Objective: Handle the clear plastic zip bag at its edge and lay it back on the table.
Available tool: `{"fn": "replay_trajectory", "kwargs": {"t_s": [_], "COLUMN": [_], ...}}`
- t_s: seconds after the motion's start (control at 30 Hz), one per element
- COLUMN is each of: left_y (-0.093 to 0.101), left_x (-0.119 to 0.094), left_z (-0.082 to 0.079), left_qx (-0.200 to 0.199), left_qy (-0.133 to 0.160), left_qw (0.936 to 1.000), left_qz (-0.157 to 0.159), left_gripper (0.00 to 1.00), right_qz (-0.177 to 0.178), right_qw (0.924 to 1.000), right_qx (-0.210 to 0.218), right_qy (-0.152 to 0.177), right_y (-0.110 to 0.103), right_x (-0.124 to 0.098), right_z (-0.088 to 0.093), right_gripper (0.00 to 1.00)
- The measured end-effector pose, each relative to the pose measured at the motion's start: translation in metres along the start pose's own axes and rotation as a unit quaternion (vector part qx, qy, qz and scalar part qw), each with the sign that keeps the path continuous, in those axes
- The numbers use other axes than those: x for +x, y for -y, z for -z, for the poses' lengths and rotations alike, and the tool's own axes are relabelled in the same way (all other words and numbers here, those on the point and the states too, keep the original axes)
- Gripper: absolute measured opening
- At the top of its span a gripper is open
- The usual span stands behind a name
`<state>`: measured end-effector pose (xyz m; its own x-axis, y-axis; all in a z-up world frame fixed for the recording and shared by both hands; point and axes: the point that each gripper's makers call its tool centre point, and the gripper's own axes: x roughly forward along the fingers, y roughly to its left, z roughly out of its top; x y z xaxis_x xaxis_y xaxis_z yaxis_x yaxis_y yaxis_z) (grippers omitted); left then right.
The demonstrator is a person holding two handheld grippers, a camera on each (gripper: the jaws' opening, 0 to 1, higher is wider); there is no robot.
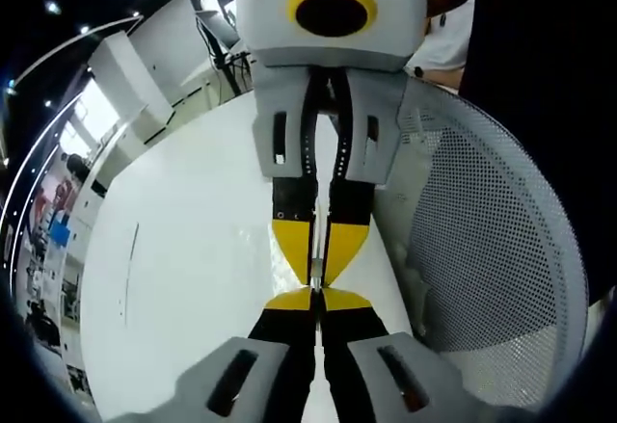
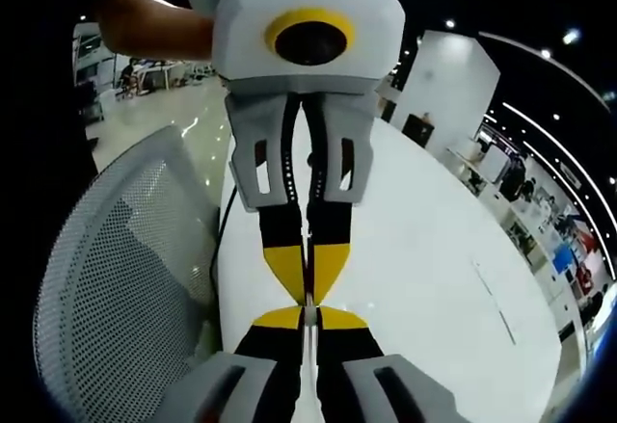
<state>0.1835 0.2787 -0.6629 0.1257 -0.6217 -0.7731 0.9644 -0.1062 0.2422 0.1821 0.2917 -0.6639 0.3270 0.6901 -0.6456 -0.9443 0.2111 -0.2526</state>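
My left gripper (image 1: 315, 297) rises from the bottom of the left gripper view with its yellow-tipped jaws pressed together. My right gripper (image 1: 316, 267) comes down from the top and meets it tip to tip, jaws also together. A faint, wrinkled film of the clear zip bag (image 1: 281, 253) shows beside the tips, over the white table (image 1: 183, 278). In the right gripper view my right gripper (image 2: 307, 313) is at the bottom and my left gripper (image 2: 308, 286) faces it from above. A thin pale edge of the bag (image 2: 307, 356) runs between the jaws; most of the bag is too clear to make out.
A white mesh chair back (image 1: 482, 250) stands close to the table's edge, also seen as the chair back (image 2: 116, 278). A person's arm (image 2: 154, 18) holds the left gripper. Dark thin marks (image 2: 492, 298) lie on the table. An open hall with white pillars lies behind.
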Motion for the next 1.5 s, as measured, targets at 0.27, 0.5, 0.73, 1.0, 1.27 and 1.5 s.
{"fn": "replay_trajectory", "kwargs": {"t_s": [0.27, 0.5, 0.73, 1.0, 1.27, 1.5], "left_y": [-0.0016, -0.0006, -0.0015, -0.0014, -0.002, -0.0022], "left_x": [-0.0005, -0.0017, -0.0032, -0.0038, -0.0061, -0.008], "left_z": [0.0024, 0.0043, 0.0039, 0.0025, 0.003, 0.0032], "left_qx": [-0.002, -0.003, -0.006, -0.006, -0.007, -0.006], "left_qy": [0.004, 0.003, 0.005, 0.008, 0.009, 0.009], "left_qw": [1.0, 1.0, 1.0, 1.0, 0.9999, 0.9999], "left_qz": [-0.003, -0.001, -0.002, -0.001, -0.002, -0.001], "left_gripper": [0.0, 0.0, 0.0, 0.0, 0.0, 0.0], "right_qz": [0.004, 0.001, 0.001, 0.001, 0.002, 0.002], "right_qw": [1.0, 1.0, 1.0, 1.0, 1.0, 1.0], "right_qx": [-0.006, -0.006, -0.007, -0.005, -0.004, -0.004], "right_qy": [0.0, -0.001, 0.0, 0.0, 0.003, 0.003], "right_y": [0.0007, -0.0006, 0.0005, 0.0004, 0.0009, 0.0011], "right_x": [0.0009, 0.0022, 0.0007, 0.0001, -0.0001, -0.0004], "right_z": [-0.001, -0.0018, -0.0017, -0.0019, -0.0038, -0.0046], "right_gripper": [0.0, 0.0, 0.0, 0.0, 0.0, 0.0]}}
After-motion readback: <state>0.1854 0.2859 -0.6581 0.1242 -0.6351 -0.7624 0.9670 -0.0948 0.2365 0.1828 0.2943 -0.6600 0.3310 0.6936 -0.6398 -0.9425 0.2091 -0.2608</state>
